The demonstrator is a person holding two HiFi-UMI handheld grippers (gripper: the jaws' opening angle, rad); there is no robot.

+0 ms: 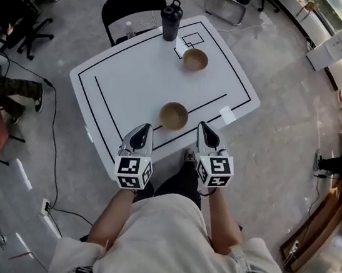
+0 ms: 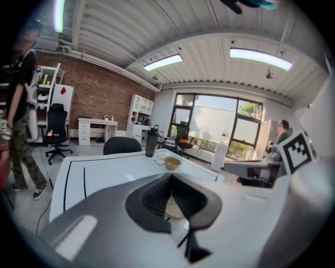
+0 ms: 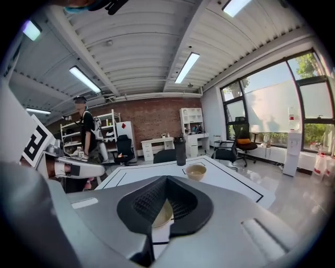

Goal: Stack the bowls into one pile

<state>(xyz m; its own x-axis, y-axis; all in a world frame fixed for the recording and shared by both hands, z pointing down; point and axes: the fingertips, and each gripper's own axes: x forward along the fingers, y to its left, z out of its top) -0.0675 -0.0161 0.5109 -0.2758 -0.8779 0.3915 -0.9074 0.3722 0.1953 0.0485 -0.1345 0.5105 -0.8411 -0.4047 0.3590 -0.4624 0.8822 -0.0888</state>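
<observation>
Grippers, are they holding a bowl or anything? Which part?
Nothing is held. The left gripper and the right gripper are both shut and empty. The near bowl sits on the table in front of them, untouched.

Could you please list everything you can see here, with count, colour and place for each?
table: one, white with black lines, middle of the head view
bowls: two, tan, both empty and apart; near bowl by the table's near edge, far bowl towards the far side
bottle: one, black, upright at the table's far edge
card: one, white, near the table's right edge
chair: one, black, behind the table
bystander: one, on the floor at left
left gripper: one, grey, near edge of the table, jaws shut, empty
right gripper: one, grey, beside it, jaws shut, empty
</observation>
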